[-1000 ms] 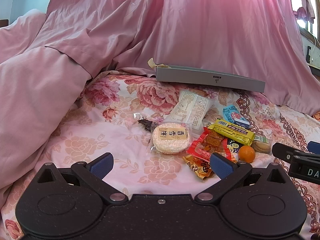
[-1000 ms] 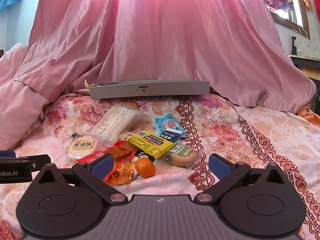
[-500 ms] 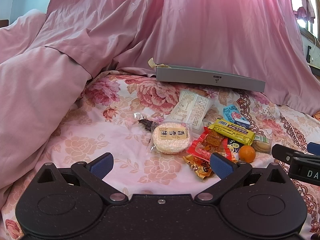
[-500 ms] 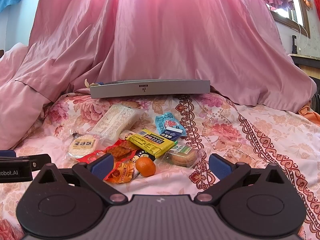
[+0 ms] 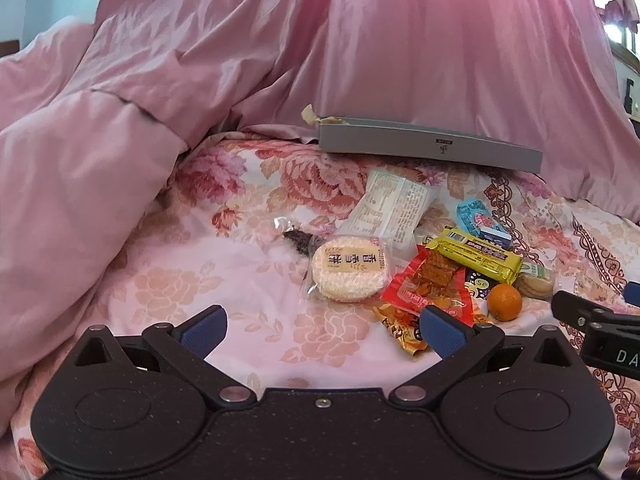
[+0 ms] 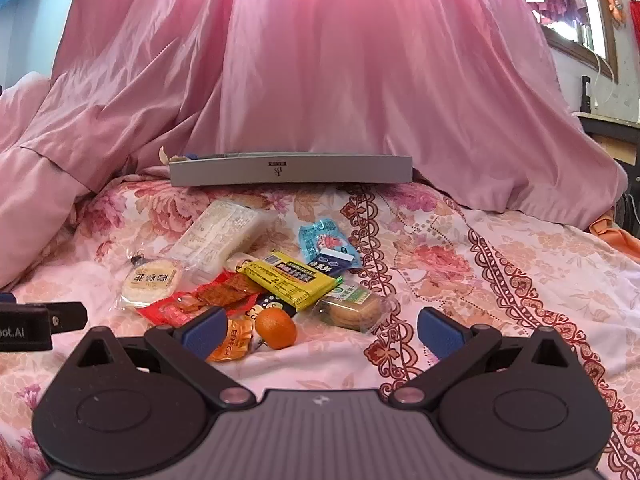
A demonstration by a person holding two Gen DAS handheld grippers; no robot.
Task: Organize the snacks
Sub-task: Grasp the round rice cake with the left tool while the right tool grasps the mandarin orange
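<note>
Box (image 6: 291,169) interior hidden (snacks (image 6: 256,280) overlapping)

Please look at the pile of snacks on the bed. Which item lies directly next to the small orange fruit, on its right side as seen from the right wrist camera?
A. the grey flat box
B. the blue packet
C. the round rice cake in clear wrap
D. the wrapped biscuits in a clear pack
D: in the right wrist view the wrapped biscuits lie just right of the orange fruit; the other three items sit farther off.
</note>
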